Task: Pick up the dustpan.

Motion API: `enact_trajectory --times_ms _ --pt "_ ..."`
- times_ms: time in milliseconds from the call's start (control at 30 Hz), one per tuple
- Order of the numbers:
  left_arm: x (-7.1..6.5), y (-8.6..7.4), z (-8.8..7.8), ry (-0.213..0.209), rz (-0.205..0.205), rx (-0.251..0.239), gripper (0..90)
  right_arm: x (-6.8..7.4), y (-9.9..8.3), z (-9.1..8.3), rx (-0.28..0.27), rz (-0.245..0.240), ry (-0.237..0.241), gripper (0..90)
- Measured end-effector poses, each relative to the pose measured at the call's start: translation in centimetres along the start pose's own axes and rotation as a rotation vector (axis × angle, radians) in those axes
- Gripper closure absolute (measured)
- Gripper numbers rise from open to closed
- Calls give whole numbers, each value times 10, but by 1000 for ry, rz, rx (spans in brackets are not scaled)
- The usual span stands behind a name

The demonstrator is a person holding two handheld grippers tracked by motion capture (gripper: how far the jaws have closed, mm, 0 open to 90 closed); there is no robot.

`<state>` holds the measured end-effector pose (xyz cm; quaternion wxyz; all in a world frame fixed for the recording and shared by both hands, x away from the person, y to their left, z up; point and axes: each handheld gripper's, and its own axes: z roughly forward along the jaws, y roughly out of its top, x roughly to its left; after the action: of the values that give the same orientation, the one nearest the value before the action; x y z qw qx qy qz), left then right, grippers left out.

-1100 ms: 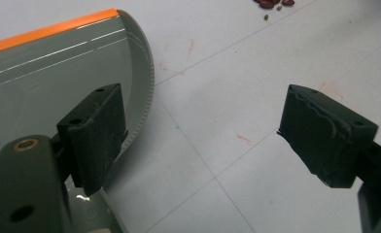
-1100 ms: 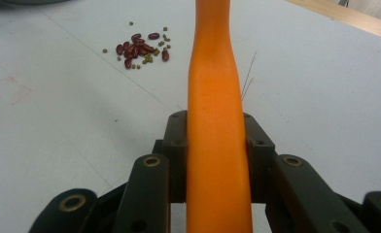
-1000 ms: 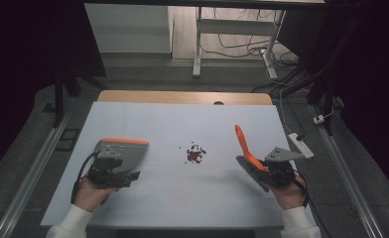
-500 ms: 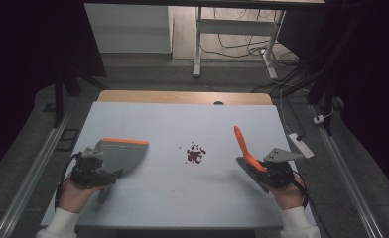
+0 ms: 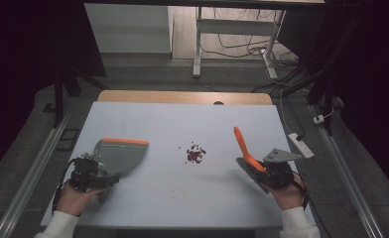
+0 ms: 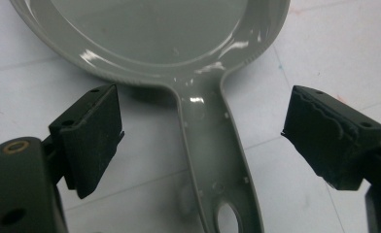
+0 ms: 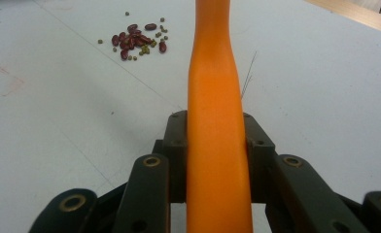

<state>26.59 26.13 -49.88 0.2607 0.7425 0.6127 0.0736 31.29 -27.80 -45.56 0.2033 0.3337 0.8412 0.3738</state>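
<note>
Grey dustpan (image 5: 117, 156) flat at table's left, handle running straight back between the wide-apart jaws of left gripper (image 6: 203, 141) (nothing pinched), beans (image 5: 195, 153) mid-table off its orange lip, right gripper (image 7: 216, 145) clamped tight on orange brush (image 7: 215, 121) beyond them.

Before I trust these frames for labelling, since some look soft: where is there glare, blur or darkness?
Left gripper view: white glare streaks on the glossy grey dustpan; its handle softens toward the bottom edge. Right gripper view: the orange brush handle is blurred close up, the beans sharper. High view: the table is evenly lit, the surroundings dark.
</note>
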Motion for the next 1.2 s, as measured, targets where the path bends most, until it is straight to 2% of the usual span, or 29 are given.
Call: enact_trajectory --times_ms 100,333,433,767,800,1067,1133,1200 --pt "1 0 5 -8 -5 12 158 1 -1 2 6 12 5 695" --pt "3 -1 16 -34 -4 30 204 2 0 4 6 9 13 695" --pt "5 0 20 -37 -16 30 237 3 0 4 5 7 12 695" --pt "11 1 25 -35 -60 9 373 3 0 5 14 3 11 695" --pt "11 1 24 -41 -61 -6 400 3 0 5 14 2 11 695" --pt "11 -1 25 -51 -73 -15 533 3 0 4 9 1 5 695" --pt "11 -3 24 -38 -85 -39 596 3 0 4 9 3 7 695" --pt "11 -3 23 -28 -94 -46 614 3 0 4 8 1 6 695"
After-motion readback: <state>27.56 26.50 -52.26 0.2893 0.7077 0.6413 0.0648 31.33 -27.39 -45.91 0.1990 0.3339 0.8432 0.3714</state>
